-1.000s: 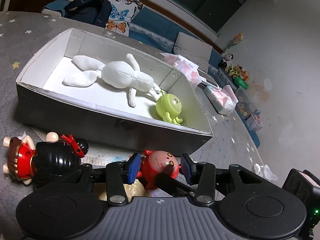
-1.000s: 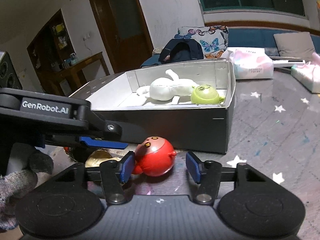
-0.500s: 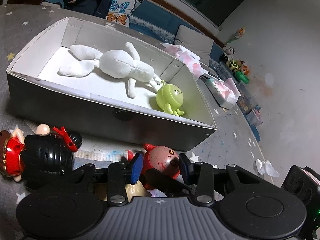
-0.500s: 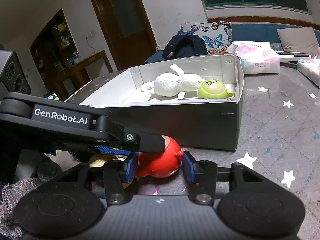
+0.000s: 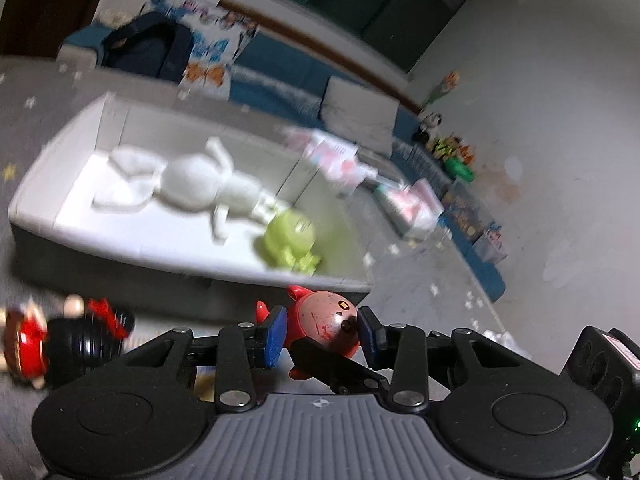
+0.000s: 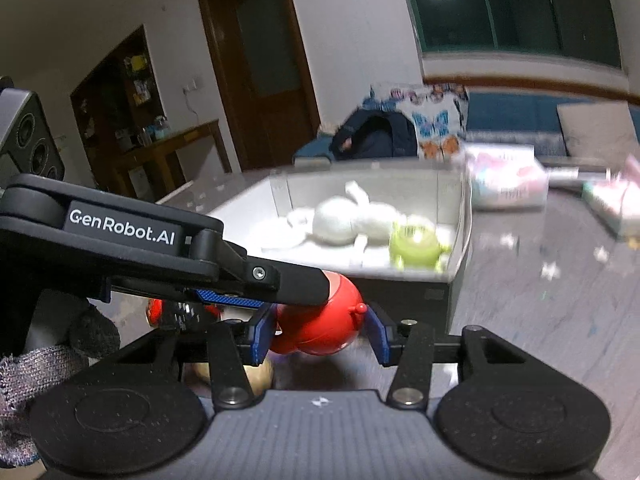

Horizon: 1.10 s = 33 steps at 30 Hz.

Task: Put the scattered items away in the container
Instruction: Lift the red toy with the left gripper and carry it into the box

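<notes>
Past the box's (image 5: 192, 276) near wall, your left gripper (image 5: 322, 334) and right gripper (image 6: 318, 332) both clamp the red toy (image 5: 326, 320).

A home living room: a blue cushioned sofa (image 6: 520, 116) with a butterfly-print pillow (image 6: 434, 120), a brown wooden door (image 6: 260, 68), and a grey star-patterned carpet (image 5: 420, 280).
</notes>
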Available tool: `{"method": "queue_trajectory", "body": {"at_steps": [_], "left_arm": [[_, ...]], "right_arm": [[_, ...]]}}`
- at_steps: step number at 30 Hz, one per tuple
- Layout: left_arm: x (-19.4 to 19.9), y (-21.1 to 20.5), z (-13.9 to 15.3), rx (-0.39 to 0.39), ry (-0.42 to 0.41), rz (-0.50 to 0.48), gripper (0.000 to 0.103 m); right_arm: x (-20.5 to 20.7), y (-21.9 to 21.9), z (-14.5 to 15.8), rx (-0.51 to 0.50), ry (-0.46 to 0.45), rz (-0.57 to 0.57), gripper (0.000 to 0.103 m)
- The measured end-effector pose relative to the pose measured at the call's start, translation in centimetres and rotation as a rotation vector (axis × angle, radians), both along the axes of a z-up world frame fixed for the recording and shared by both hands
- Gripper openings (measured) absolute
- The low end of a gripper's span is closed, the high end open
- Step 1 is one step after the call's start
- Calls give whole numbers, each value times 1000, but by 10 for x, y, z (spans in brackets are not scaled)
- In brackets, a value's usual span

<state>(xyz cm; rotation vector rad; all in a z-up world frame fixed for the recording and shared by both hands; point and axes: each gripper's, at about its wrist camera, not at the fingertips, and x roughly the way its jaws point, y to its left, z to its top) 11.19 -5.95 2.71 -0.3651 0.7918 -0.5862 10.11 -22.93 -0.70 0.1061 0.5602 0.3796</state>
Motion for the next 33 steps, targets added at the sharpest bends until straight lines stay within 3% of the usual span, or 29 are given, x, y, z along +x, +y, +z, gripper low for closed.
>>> {"method": "queue_trajectory", "body": {"at_steps": [6,11,21,33], "left_arm": [[18,3,26,-16,-69,21,41],[51,8,27,-39,-48,53,41],[106,14,-2,-51,58,116,40],[136,20,-34,-95,169,156,38]], "right_arm": [[23,1,29,-17,-66,25,48],[59,4,37,-37,-53,60,48],[124,13,20,-98,60,139,48],[158,30,1,-240,155,223,49]]}}
